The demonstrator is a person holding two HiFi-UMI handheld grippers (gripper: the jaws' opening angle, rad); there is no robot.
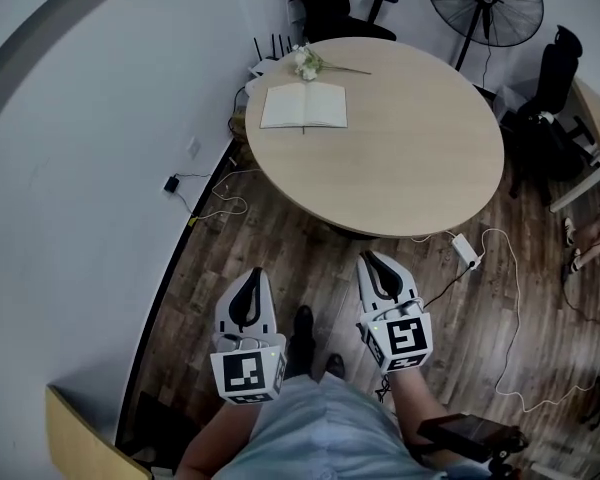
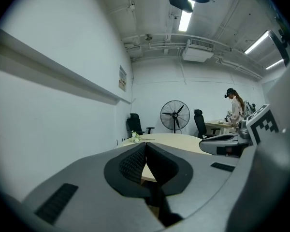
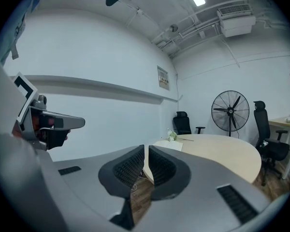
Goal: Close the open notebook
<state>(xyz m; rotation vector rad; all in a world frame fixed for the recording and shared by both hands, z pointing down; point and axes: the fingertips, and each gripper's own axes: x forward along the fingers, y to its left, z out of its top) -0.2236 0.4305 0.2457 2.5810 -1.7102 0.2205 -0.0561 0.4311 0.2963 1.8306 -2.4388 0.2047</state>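
We see a round bench [image 1: 400,158] of pale, smooth matt wood, a notebook [image 1: 303,106] of plain matt paper, a floor [image 1: 280,258] of dark, faintly glossy wood planks, matt pale plastic on the left gripper [image 1: 252,274] and right gripper [image 1: 372,259], ribbed black pads lining their jaws.

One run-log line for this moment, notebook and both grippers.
notebook: open on round table | left gripper: jaws together, empty | right gripper: jaws together, empty | reach: both short of table
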